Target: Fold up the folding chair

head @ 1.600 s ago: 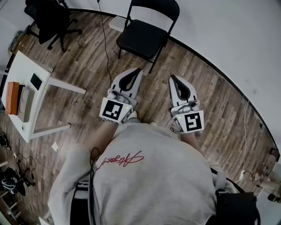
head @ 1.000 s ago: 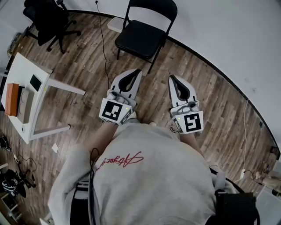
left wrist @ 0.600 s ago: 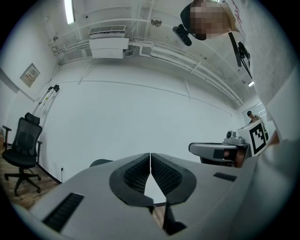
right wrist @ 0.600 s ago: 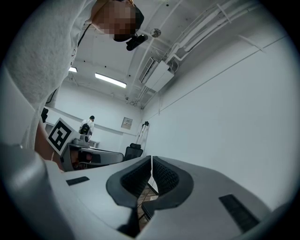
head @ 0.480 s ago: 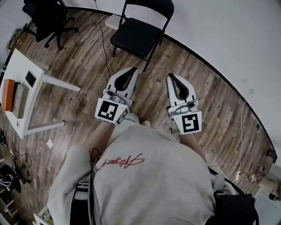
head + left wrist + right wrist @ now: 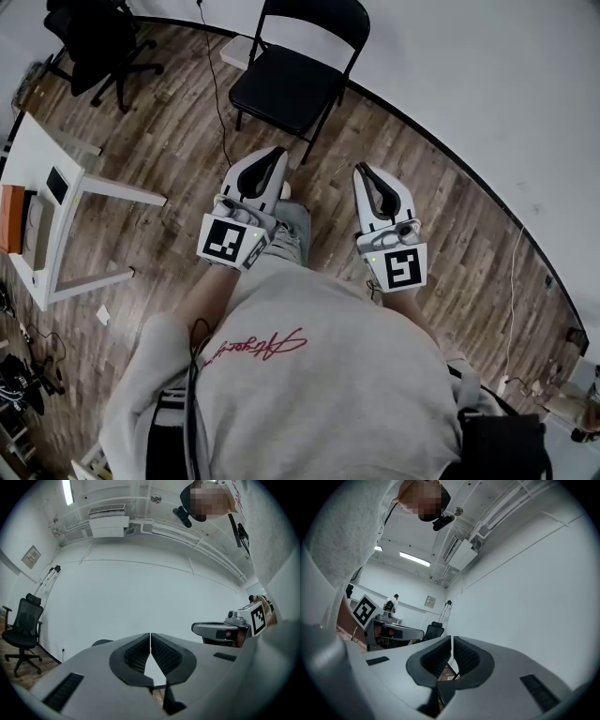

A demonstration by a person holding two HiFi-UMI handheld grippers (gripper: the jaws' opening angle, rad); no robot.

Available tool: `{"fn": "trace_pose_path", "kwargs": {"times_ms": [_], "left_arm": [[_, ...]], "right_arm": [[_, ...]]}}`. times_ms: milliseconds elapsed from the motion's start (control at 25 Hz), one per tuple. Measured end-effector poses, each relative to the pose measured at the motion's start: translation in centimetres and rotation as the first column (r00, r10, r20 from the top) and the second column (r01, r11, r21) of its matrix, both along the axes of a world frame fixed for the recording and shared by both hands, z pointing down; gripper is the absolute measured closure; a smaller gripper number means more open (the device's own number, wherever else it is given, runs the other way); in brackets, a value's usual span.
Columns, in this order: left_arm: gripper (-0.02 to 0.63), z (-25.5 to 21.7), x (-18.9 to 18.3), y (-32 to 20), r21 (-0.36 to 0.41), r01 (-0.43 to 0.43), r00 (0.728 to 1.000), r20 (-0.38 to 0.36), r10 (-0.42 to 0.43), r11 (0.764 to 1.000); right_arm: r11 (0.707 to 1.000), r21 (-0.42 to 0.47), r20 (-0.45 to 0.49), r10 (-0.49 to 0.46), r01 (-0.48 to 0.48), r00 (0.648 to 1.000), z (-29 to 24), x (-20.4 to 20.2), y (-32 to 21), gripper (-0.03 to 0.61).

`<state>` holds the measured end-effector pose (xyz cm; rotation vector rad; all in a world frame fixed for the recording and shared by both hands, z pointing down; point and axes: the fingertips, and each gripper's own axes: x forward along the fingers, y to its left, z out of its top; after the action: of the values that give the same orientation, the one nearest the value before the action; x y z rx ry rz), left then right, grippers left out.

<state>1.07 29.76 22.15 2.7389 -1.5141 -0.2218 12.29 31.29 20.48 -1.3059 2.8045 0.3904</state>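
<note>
The black folding chair (image 6: pixel 281 86) stands unfolded against the white wall, its seat facing me, at the top middle of the head view. My left gripper (image 6: pixel 278 153) is shut and empty, its tips a short way in front of the seat's front edge. Further right and apart from the chair, my right gripper (image 6: pixel 358 171) is also shut and empty. In the left gripper view the left gripper (image 6: pixel 150 638) points at the wall, with a dark bit of the chair (image 6: pixel 100 643) beside it. In the right gripper view the right gripper (image 6: pixel 451 643) also has its pads together.
A white table (image 6: pixel 58 202) with an orange item stands at the left. A black office chair (image 6: pixel 94 33) is at the top left. A black cable (image 6: pixel 221 94) runs across the wood floor to a white box (image 6: pixel 238 52) by the wall.
Both grippers have moved forward toward the chair, staying shut. The chair now sits nearer to them in the head view, and a knee shows between the grippers.
</note>
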Motion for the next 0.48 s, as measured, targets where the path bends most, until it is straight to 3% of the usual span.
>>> {"fn": "trace_pose_path", "kwargs": {"times_ms": [200,360,480], "left_arm": [[0.595,1.4,-1.5,-8.6,-0.018,-0.034,0.999,0.005,0.034,0.999],[0.595,1.6,-3.0,-16.6,-0.038,-0.076,0.997,-0.001,0.076,0.996],[0.595,1.5,-3.9,-21.7,-0.064,-0.108,0.994,-0.002,0.108,0.992]], "right_arm": [[0.999,0.012,0.009,0.039,-0.039,0.999,0.9,-0.9,-8.5,0.56],[0.995,-0.059,0.013,0.081,-0.081,0.997,2.0,-2.1,-17.0,0.56],[0.993,-0.064,0.019,0.103,-0.102,0.994,1.4,-3.6,-22.3,0.56]]}}
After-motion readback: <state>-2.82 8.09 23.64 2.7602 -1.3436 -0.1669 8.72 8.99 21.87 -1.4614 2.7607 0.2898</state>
